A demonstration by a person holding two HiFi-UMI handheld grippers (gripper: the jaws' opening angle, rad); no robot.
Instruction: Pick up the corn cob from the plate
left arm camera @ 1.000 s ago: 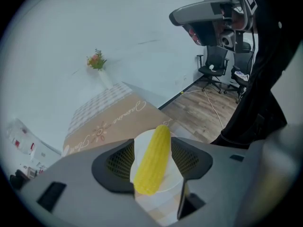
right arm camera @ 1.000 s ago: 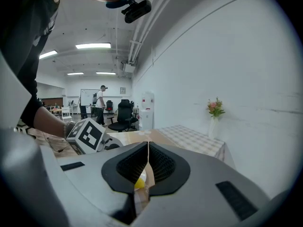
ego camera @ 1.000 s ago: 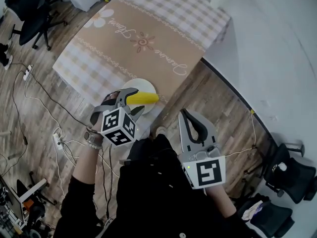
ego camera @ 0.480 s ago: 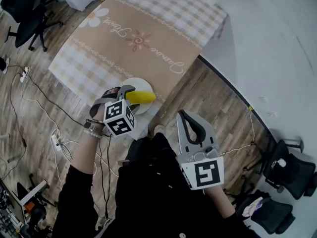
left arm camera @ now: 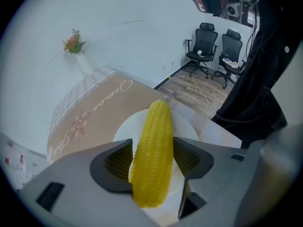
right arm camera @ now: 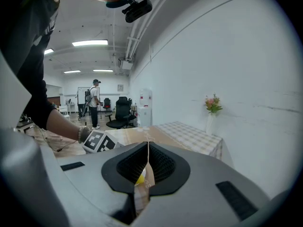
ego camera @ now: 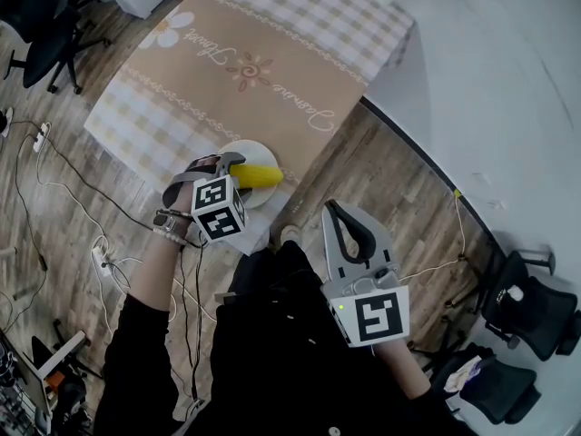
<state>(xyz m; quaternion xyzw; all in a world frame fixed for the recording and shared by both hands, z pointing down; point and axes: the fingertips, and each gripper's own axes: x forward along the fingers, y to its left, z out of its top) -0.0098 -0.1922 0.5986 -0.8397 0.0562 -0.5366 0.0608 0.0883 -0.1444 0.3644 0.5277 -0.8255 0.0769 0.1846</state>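
Observation:
A yellow corn cob (ego camera: 260, 176) lies on a white plate (ego camera: 243, 149) at the near edge of the table. My left gripper (ego camera: 231, 167) points steeply down over it. In the left gripper view the cob (left arm camera: 154, 150) runs lengthwise between the two black pads, above the plate (left arm camera: 127, 127). The jaws are opening; the left pad stands a little off the cob and the right pad is at its side. My right gripper (ego camera: 348, 218) hangs off the table, near the body, with its pads together and nothing between them (right arm camera: 146, 164).
The table (ego camera: 245, 71) has a tan runner over a checked cloth. A vase of flowers (left arm camera: 75, 44) stands at its far end by the white wall. Office chairs (ego camera: 536, 316) and floor cables (ego camera: 64, 166) surround it. A person (right arm camera: 94, 103) stands far back.
My left gripper has come down toward the plate and now straddles the corn cob. The cob has stayed on the plate. The right gripper has not moved.

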